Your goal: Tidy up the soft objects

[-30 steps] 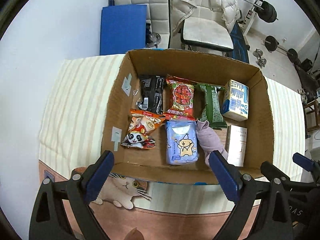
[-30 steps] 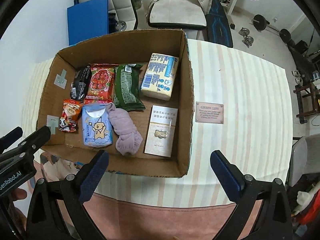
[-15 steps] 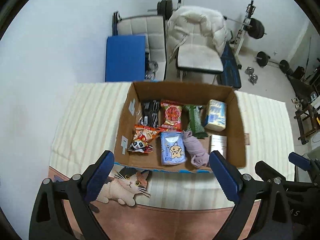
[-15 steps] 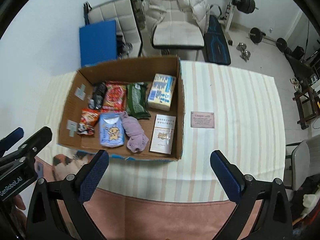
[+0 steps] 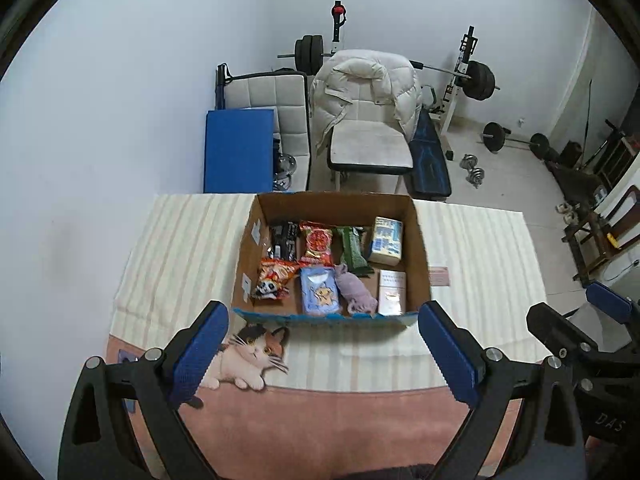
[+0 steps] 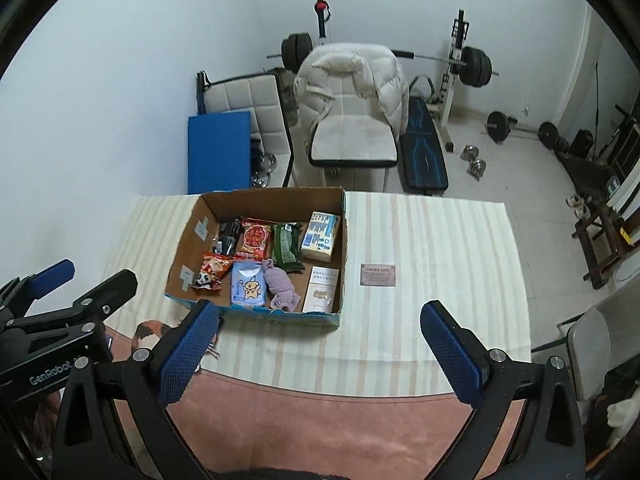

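An open cardboard box (image 5: 421,240) stands on a striped tablecloth; it also shows in the right wrist view (image 6: 342,248). Inside lie snack packs, a blue tissue pack (image 5: 320,295), a rolled purple cloth (image 5: 356,293), a red snack pack (image 5: 317,242), a panda snack bag (image 5: 274,280) and two small cartons. My left gripper (image 5: 324,354) is open and empty, held high and well back from the box. My right gripper (image 6: 320,354) is open and empty, also high and back, to the right of the left one.
A small label card (image 6: 378,275) lies on the cloth right of the box. A cat picture (image 5: 252,352) marks the table's near edge. Beyond the table stand a white chair with a jacket (image 5: 366,120), a blue mat (image 5: 238,152) and weight equipment (image 5: 476,80).
Both grippers have pulled up and back from the box, which now looks much smaller. Nothing inside the box has moved. Both stay open and empty.
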Demonstrator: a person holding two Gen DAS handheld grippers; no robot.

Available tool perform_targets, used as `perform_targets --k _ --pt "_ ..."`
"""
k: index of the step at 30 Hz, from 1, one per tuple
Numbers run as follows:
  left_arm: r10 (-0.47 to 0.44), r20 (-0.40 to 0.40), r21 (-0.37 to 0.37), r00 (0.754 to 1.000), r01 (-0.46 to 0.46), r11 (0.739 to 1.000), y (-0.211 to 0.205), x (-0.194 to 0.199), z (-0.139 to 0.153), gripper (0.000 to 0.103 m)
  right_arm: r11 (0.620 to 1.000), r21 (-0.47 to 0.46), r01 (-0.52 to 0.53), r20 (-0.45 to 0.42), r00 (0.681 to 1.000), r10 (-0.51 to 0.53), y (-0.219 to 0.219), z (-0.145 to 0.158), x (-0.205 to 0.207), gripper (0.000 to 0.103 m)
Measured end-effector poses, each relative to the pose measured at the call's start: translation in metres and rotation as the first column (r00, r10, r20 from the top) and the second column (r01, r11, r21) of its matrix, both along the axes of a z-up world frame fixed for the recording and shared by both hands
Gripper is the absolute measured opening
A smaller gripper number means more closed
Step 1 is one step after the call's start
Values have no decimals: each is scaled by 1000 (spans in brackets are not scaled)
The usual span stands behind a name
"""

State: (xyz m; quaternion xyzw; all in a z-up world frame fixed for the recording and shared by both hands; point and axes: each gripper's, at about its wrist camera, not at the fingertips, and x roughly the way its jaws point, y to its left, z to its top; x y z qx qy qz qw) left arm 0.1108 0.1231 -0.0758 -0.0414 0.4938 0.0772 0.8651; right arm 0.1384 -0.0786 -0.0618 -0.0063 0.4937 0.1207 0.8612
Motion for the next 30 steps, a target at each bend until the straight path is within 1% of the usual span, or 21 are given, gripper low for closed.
perform_targets --k 6,12,17,30 --pt "10 13 -5 1000 -9 1000 -2 -20 16 98 1000 -6 6 57 998 -6 -11 31 -28 103" --pt "17 42 -2 999 -17 1000 -1 -33 27 98 1000 -10 20 94 995 -19 -19 50 -42 103" --pt "25 58 9 998 -26 1000 -2 -36 33 98 999 -18 36 103 994 -34 -24 54 -46 103" --pt "31 57 16 998 -32 999 -4 -39 35 98 997 -40 64 117 991 -59 -31 57 -51 103"
